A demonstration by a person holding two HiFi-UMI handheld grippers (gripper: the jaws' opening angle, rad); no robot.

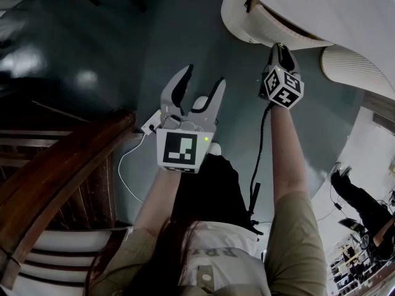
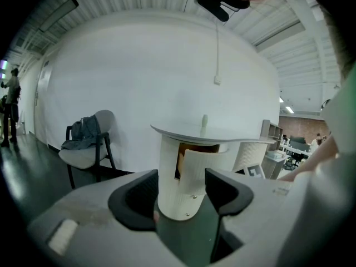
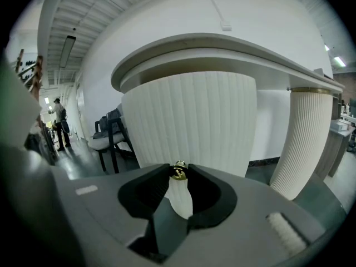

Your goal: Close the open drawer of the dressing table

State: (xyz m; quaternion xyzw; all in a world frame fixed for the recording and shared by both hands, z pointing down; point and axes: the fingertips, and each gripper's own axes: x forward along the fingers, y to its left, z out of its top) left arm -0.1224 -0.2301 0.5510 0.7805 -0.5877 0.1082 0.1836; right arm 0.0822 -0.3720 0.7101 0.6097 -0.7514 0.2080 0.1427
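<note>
Right gripper [image 3: 178, 175] clamps knob [image 3: 178, 171] of drawer [image 3: 189, 121], under tabletop [image 3: 222, 54] | left gripper [image 1: 199, 94] open, empty | dark glossy floor [image 1: 111, 42], white wall [image 2: 139, 77], chair [image 2: 89, 146] | head view hides knob behind gripper

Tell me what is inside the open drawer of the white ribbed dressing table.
Only a brown inner wall shows behind the curved white ribbed drawer front. That front covers the rest; any contents are hidden.

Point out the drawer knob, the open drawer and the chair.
drawer knob [image 3: 178, 172]: right gripper view, its brass head.
open drawer [image 2: 199, 170]: left gripper view, its curved ribbed front.
chair [image 2: 82, 157]: left gripper view, seat cushion.
</note>
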